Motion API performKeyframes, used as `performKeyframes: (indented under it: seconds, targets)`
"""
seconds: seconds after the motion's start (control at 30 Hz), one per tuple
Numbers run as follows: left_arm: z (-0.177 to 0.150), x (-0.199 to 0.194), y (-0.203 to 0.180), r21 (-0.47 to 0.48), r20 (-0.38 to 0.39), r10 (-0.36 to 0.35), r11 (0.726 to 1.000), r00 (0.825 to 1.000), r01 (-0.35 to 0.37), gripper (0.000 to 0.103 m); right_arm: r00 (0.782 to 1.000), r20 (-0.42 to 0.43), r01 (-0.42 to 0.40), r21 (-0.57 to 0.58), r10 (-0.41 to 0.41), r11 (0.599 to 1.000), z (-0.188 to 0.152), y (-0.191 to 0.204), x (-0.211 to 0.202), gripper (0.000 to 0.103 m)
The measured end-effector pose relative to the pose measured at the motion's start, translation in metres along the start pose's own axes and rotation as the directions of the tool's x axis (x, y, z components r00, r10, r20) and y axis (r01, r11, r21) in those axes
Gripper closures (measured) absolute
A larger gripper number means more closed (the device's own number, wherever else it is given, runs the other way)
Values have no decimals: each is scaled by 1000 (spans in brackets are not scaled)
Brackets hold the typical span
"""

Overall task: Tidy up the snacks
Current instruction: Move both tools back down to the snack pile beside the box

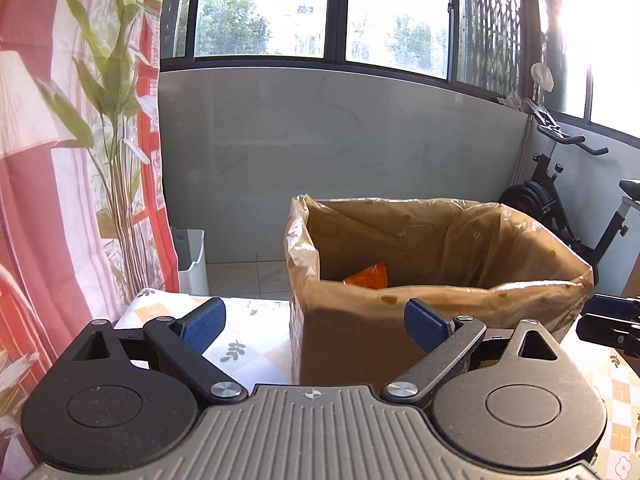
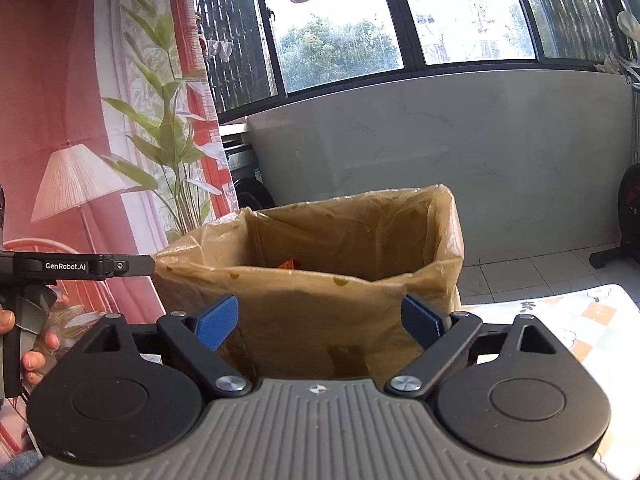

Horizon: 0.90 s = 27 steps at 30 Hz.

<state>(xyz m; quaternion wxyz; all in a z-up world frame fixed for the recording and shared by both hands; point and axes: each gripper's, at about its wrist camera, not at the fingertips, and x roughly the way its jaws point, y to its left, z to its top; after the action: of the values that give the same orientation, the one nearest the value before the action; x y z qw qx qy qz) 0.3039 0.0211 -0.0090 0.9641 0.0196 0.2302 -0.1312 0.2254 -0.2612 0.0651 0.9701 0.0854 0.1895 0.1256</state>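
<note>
A cardboard box lined with a tan plastic bag [image 1: 436, 308] stands on the table, also seen as the lined box [image 2: 320, 300] in the right wrist view. An orange snack packet [image 1: 370, 276] lies inside it; only a sliver of the orange packet [image 2: 289, 264] shows over the rim from the right. My left gripper [image 1: 316, 324] is open in front of the box's near left corner, nothing between its blue pads. My right gripper [image 2: 318, 322] is open before the box's near wall, also empty. The left gripper's body [image 2: 80, 267] shows at the left edge, held by a hand [image 2: 36, 344].
A floral, checked tablecloth [image 1: 248, 336] covers the table. A printed curtain [image 1: 72, 140] hangs at the left. A white bin [image 1: 192, 260] stands on the tiled floor behind the table, and an exercise bike [image 1: 560, 192] stands at the right under the windows.
</note>
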Motion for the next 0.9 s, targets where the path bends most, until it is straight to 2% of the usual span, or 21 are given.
performKeyframes:
  seconds: [0.17,0.3,0.9]
  targets:
    - [-30,8,6,-74,-94,23,997,995,-30,6,997,-77,14,37,-11,999,-24,-8,-1,12]
    - [-46,5,9,-100,-120,46,993,992,-58,6,991,-131,24,31,-20,999,-34,-10,1,12]
    - [-68,-1,-3,-93,-161,84,991,983,-100,6,986,-163,43,33,-37,999,-41,-18,-1,11]
